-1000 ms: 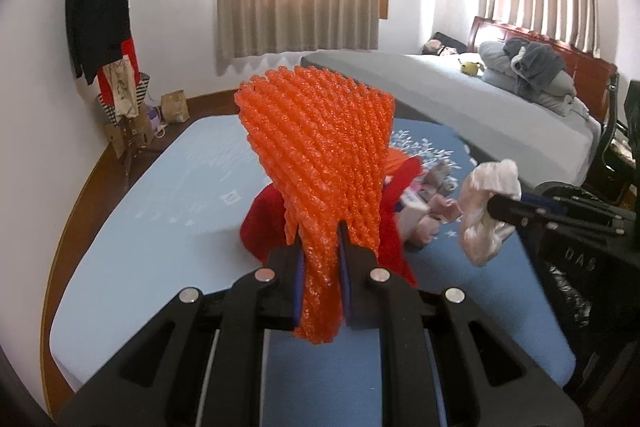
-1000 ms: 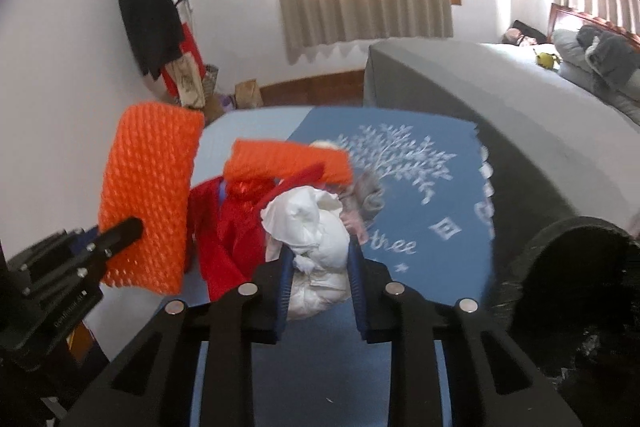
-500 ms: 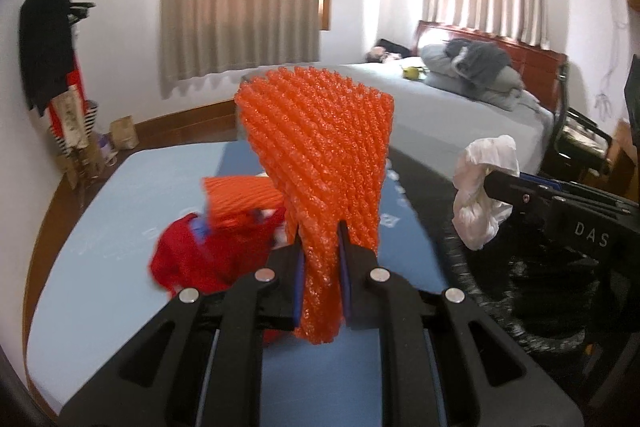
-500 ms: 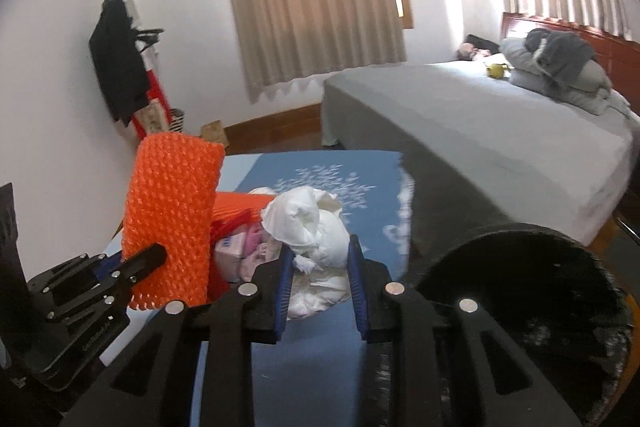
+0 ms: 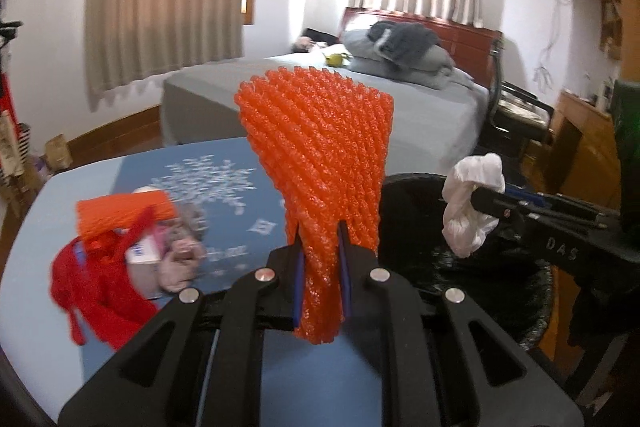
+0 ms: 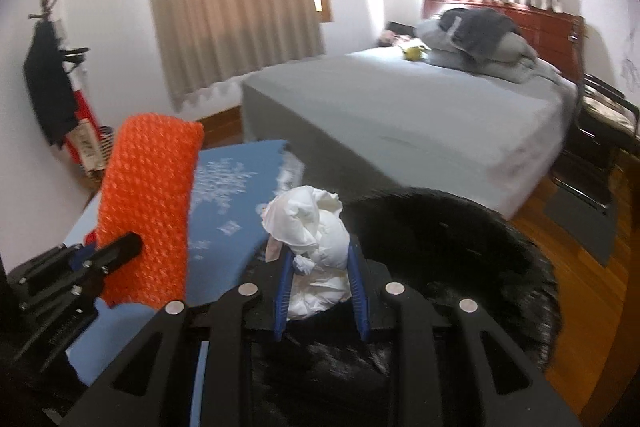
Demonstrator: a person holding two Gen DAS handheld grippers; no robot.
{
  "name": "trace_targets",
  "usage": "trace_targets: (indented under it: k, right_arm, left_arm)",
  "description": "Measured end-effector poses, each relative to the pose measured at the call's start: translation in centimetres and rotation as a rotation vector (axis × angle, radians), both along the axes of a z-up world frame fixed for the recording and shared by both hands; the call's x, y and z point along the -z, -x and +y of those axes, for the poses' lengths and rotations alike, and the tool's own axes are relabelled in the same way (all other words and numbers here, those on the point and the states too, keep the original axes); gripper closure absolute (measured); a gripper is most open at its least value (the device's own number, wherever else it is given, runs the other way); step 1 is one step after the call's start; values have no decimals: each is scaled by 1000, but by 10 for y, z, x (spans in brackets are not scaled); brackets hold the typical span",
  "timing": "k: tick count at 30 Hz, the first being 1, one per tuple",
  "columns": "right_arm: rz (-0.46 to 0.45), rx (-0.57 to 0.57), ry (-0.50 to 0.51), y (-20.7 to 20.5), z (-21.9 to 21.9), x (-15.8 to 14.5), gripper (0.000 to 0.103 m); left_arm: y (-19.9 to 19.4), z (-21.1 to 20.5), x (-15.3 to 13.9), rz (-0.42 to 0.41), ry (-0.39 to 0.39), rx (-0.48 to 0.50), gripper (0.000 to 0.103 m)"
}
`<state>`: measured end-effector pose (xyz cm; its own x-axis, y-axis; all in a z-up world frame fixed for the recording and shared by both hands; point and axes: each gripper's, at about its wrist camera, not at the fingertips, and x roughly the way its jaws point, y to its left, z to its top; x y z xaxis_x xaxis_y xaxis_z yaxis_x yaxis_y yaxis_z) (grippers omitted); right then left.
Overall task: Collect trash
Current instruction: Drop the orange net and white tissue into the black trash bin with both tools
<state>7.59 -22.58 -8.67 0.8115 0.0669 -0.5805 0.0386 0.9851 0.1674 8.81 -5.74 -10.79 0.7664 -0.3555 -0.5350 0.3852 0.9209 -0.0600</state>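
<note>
My left gripper [image 5: 320, 239] is shut on an orange foam net sleeve [image 5: 320, 147] and holds it upright above the blue table edge, beside the bin. My right gripper [image 6: 318, 255] is shut on crumpled white tissue [image 6: 316, 227] over the black-lined trash bin [image 6: 460, 247]. The bin [image 5: 420, 227] also shows in the left wrist view, with the right gripper [image 5: 476, 199] and tissue [image 5: 468, 195] above it. The orange sleeve [image 6: 148, 203] shows at left in the right wrist view.
On the blue table [image 5: 40, 315] lie a red cloth bag [image 5: 100, 287], a second orange net [image 5: 120, 215] and small packets [image 5: 176, 255]. A grey bed [image 6: 400, 115] stands behind. A chair [image 6: 600, 131] is at the right.
Both grippers have swung right with their loads, from over the table's trash pile to the bin. The right gripper's tissue now hangs above the bin opening.
</note>
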Motion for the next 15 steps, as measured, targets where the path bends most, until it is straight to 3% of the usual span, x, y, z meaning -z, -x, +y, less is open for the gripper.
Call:
trace_targets:
  k: [12, 15]
  right_arm:
    - [70, 143, 5, 14, -52, 22, 73]
    - [77, 162, 8, 17, -59, 23, 66]
  left_arm:
    - [-17, -66, 20, 69, 9, 161, 89]
    - [-20, -77, 28, 90, 2, 191, 82]
